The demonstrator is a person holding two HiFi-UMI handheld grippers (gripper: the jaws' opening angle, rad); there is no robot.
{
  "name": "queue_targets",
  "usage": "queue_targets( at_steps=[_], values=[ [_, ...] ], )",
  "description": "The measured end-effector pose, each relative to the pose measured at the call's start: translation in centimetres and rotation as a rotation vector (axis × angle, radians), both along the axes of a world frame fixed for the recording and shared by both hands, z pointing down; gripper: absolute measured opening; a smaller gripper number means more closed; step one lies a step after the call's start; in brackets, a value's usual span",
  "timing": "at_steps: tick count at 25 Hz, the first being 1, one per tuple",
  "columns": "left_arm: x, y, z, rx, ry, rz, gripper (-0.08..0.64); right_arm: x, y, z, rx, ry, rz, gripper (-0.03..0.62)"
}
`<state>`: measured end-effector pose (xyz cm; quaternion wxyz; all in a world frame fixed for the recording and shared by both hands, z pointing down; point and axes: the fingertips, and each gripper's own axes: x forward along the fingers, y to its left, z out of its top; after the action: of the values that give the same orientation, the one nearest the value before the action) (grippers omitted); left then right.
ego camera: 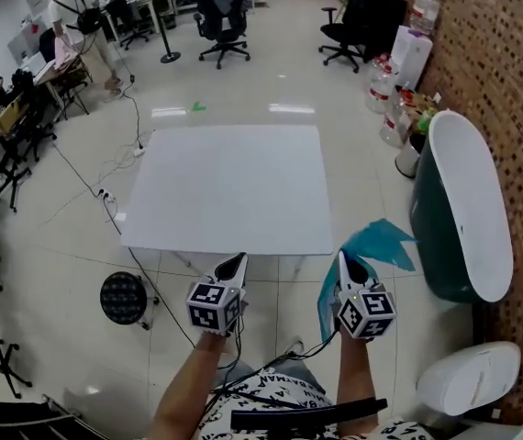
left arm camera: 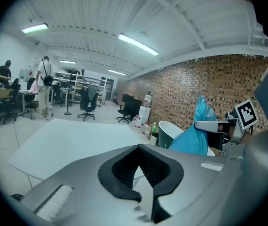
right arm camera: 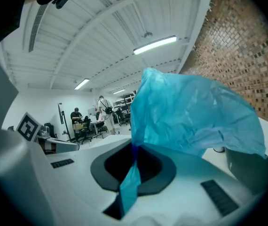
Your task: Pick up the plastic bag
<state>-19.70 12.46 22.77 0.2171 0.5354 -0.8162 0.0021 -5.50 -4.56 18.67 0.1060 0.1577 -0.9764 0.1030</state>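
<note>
Holding my left hand-held gripper (ego camera: 232, 266) with its jaws together and empty at the desk's (ego camera: 234, 191) 6 o'clock edge, I judge the plastic bag (ego camera: 379, 243) light, limp and slippery. My right hand-held gripper (ego camera: 345, 264) is clamped on a bunched fold, the safest hold, and the film billows toward 2 o'clock, clear of the desk.

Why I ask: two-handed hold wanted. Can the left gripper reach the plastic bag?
Probably yes: the left gripper hangs empty beside the right gripper, which pinches the plastic bag; nothing stands between them.

Blue bag (right arm camera: 195, 112) hides the far right in the right gripper view. Forearms (ego camera: 184, 388) run off the near edge.
</note>
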Motion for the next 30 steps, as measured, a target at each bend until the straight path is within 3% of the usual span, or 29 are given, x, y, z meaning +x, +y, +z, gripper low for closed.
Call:
queue_targets(
  at_steps=[5, 9, 14, 21, 30],
  values=[
    [-4.1, 6.9, -1.7, 0.029, -0.012, -0.095, 0.0, -4.7, 3.7, -1.6, 0.053, 0.015, -0.049, 0.009],
    [-6.8, 9.4, -2.6, 0.032, -0.027, -0.067, 0.0, -8.0, 5.7, -3.7, 0.123, 0.014, -0.03, 0.009],
    [-9.7, 10.2, -3.3, 0.042, -0.025, -0.06, 0.0, -11.2, 7.6, -5.1, 0.134, 0.009, -0.043, 0.009],
    [-11.4, 9.4, -4.3, 0.083, -0.03, -0.042, 0.0, -12.4, 8.2, -5.8, 0.156, 0.01, -0.039, 0.009],
    [-11.8, 9.4, -4.2, 0.077, -0.025, -0.016, 0.0, -12.7, 9.1, -6.3, 0.159, 0.015, -0.037, 0.009]
  ],
)
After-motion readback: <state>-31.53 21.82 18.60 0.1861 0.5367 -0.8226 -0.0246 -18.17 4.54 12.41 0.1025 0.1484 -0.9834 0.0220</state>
